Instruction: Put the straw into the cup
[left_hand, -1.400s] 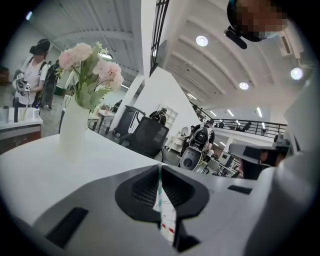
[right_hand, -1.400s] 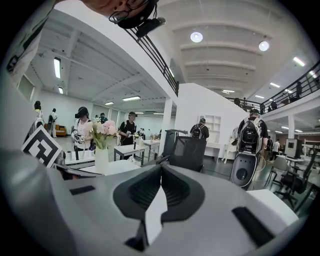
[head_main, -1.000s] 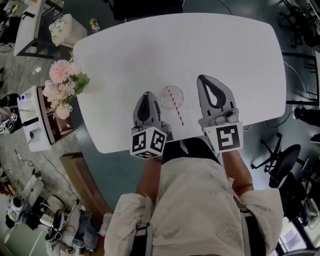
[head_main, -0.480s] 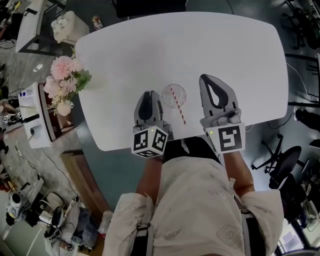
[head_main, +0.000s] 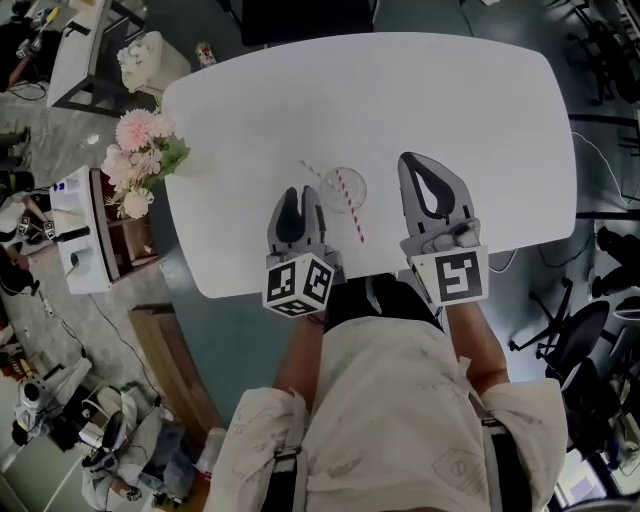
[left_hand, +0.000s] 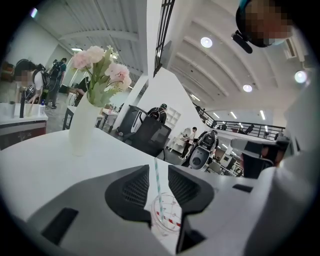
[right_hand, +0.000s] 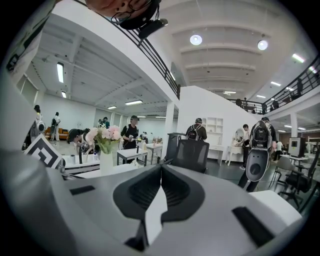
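Observation:
A clear cup (head_main: 343, 188) stands on the white table (head_main: 450, 90), near its front edge. A pale teal striped straw (head_main: 312, 173) rests in it and leans out to the far left. In the left gripper view this teal straw (left_hand: 156, 185) rises from the cup (left_hand: 166, 221) between the jaws, touching neither. My left gripper (head_main: 298, 192) is open, just left of the cup. A red-and-white straw (head_main: 352, 212) slants across the cup toward me. My right gripper (head_main: 410, 157) is shut and empty, to the right of the cup.
A white vase of pink flowers (head_main: 135, 170) stands at the table's left edge, also in the left gripper view as the vase (left_hand: 82, 130). Benches and equipment line the floor to the left. An office chair (head_main: 570, 330) is at the right.
My left gripper's jaws have parted. The teal straw now shows leaning out of the cup. The right gripper has stayed put.

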